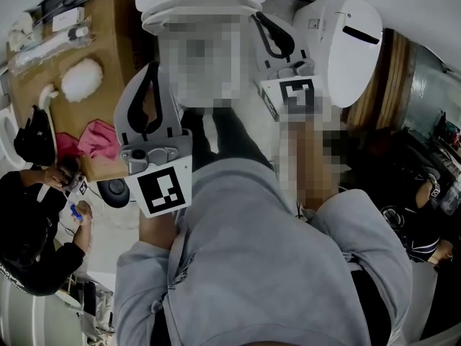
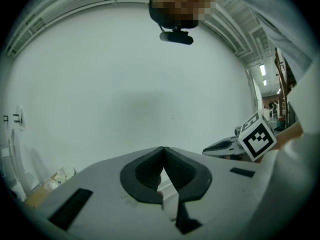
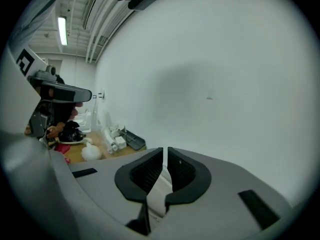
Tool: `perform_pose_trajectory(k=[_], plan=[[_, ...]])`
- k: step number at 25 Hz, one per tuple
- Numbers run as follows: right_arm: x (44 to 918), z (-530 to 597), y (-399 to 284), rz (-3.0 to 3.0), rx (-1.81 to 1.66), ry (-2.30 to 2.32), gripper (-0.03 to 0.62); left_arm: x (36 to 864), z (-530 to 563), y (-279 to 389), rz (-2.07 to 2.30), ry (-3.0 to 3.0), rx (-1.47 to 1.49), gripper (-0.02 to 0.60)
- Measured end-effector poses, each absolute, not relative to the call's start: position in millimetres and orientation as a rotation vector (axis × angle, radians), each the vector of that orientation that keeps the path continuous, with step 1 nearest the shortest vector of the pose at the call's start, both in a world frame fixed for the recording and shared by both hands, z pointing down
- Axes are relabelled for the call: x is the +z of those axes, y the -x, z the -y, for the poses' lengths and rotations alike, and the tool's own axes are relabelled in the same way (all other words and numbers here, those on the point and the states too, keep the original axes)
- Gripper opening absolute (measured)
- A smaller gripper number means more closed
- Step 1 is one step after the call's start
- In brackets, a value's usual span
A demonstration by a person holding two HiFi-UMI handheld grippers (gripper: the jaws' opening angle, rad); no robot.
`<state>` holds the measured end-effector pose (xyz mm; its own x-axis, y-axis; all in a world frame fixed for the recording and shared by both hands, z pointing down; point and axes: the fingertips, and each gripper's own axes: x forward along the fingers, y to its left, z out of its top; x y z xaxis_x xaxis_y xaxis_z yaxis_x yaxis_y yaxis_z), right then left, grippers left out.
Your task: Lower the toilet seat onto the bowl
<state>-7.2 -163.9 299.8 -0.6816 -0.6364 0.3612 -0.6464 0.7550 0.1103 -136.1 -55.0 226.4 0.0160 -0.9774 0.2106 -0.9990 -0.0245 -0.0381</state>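
Note:
A white toilet [image 1: 198, 2] stands at the top of the head view; a mosaic patch hides its middle, so I cannot tell how the seat lies. A white oval lid-like part [image 1: 349, 38] stands upright to its right. My left gripper [image 1: 153, 67] hangs in front of the toilet at the left, its jaws shut with nothing between them, tips touching [image 2: 162, 149]. My right gripper [image 1: 253, 14] is beside the toilet's right edge, shut and holding nothing [image 3: 165, 150]. Both gripper views face a bare white wall.
A brown table [image 1: 108, 27] at the left carries a white fluffy bundle [image 1: 83, 79] and a pink cloth [image 1: 97, 137]. One person in black [image 1: 32, 229] sits at the lower left, another person [image 1: 425, 215] at the right. My grey-sleeved arms fill the foreground.

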Motion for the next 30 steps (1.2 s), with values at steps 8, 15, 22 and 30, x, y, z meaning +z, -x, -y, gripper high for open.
perform_pose_trajectory(k=[8,15,22,30], plan=[[334,176,10,2.509,0.015,-0.901,0.019,247,64,144,2.087,-2.121,0.3,0.0],[361,184,15,2.467,0.011,-0.835,0.046,262,71,153,2.096,-2.078,0.308,0.0],[385,190,17,2.421,0.018,-0.786,0.074,271,78,159,2.096,-2.042,0.312,0.0],[407,197,25,2.39,0.024,-0.737,0.107,279,83,167,2.101,-2.018,0.322,0.0]])
